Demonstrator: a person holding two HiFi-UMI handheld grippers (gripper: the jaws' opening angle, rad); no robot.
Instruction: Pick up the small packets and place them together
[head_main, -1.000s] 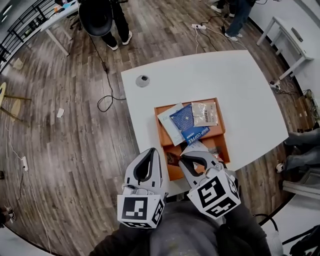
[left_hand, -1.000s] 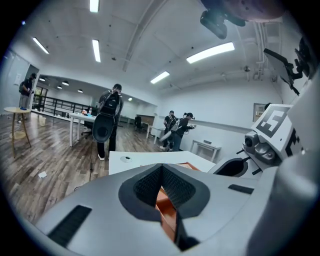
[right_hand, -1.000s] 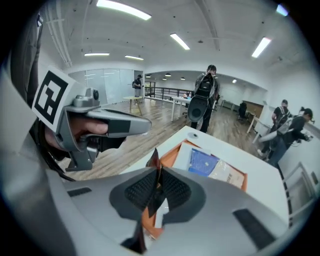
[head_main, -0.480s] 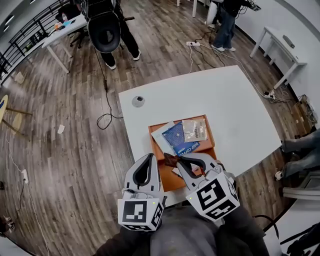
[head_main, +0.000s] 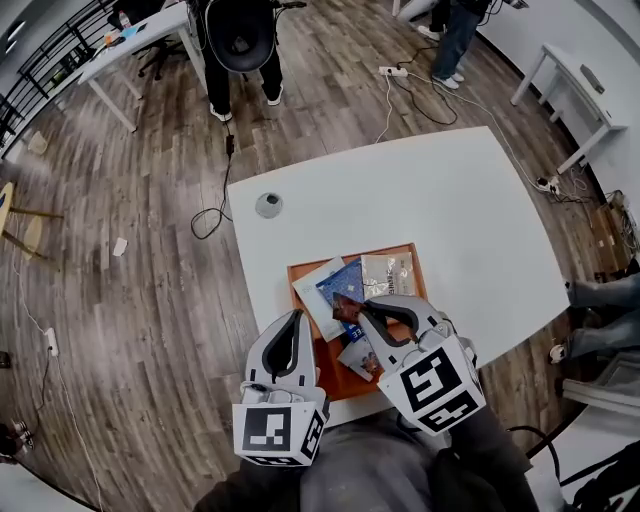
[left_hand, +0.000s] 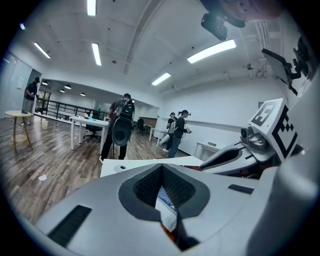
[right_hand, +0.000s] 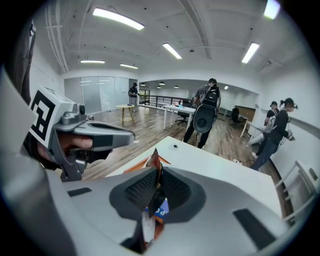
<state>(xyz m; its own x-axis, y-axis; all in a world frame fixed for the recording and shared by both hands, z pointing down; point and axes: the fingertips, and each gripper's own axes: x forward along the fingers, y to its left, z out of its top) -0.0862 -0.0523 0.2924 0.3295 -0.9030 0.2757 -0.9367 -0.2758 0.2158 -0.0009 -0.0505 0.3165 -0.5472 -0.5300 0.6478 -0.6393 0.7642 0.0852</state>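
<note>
An orange tray (head_main: 338, 380) lies on the white table (head_main: 450, 200). At its far end lie a white packet (head_main: 313, 290), a blue packet (head_main: 347, 280) and a clear silvery packet (head_main: 387, 272). My right gripper (head_main: 361, 314) is shut on a small dark brown packet (head_main: 345, 307), held above the blue one. That brown packet (right_hand: 154, 163) sticks up edge-on between the pads in the right gripper view. Another packet (head_main: 358, 353) lies in the tray under this gripper. My left gripper (head_main: 293, 316) hovers at the tray's left edge, shut and empty, and its tips (left_hand: 161, 166) meet in the left gripper view.
A round grey cap (head_main: 268, 205) is set into the table beyond the tray. People stand on the wooden floor at the far side, one carrying a black round thing (head_main: 240, 35). A cable (head_main: 210, 210) trails on the floor left of the table.
My right gripper has carried the brown packet forward and a little up, from the tray's near part to above the blue packet. The left gripper has moved forward beside it.
</note>
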